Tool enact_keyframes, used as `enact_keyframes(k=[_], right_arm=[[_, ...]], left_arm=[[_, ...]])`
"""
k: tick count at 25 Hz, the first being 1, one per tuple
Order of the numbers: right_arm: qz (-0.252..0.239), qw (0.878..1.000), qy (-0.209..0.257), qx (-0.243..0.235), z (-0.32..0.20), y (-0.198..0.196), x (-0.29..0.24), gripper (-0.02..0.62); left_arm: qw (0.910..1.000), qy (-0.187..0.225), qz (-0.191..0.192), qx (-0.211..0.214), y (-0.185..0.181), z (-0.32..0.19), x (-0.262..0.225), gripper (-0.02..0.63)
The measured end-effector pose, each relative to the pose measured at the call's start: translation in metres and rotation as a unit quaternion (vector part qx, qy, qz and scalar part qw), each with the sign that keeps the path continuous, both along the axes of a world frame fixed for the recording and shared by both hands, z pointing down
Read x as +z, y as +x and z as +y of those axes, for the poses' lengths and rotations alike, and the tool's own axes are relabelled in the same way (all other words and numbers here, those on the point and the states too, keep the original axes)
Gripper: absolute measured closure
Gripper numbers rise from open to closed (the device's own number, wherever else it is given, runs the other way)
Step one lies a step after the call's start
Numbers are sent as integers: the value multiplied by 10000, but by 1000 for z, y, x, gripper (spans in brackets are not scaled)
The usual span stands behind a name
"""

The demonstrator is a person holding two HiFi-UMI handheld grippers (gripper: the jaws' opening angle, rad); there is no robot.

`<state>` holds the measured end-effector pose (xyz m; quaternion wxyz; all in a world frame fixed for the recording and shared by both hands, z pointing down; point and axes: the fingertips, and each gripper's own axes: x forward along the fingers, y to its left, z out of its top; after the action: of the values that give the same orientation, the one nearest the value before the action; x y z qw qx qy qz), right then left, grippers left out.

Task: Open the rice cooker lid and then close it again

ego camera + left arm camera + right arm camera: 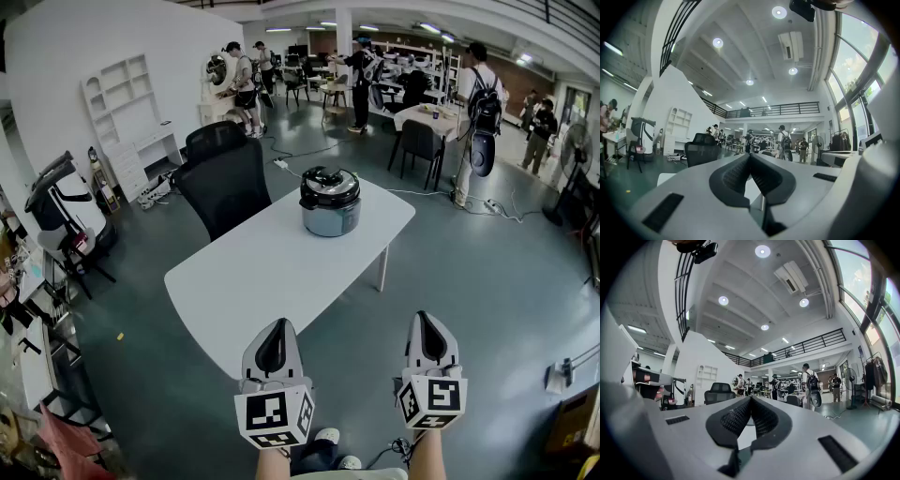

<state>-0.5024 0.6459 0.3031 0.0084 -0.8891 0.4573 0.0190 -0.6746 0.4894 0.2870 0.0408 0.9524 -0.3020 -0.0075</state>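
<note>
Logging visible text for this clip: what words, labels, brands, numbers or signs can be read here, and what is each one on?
No text can be read in any view.
Rice cooker: any print on its lid or front is too small to read.
Left gripper and right gripper: their cubes carry only black-and-white square marker patterns, no letters.
Background room: nothing legible, too small and blurred.

Head cam: high, steeply down over desk [281,272]. Cams on left gripper [277,328] & right gripper [427,323] face level, fwd, low; all share black chair [701,147].
</note>
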Motion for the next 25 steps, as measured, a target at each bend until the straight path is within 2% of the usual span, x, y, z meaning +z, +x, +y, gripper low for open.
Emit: enact_keyframes(k=[15,21,25], right_arm=[[1,10000,35,67,-18,27,3,581],[2,9999,23,103,-42,42,9,573],[-89,9999,113,0,-59,58,14,498]], left_arm=[[10000,10,-78,60,32,-21,5,592],[9998,39,-50,194,50,-46,10,591],[9996,38,50,276,70,-62,12,509]])
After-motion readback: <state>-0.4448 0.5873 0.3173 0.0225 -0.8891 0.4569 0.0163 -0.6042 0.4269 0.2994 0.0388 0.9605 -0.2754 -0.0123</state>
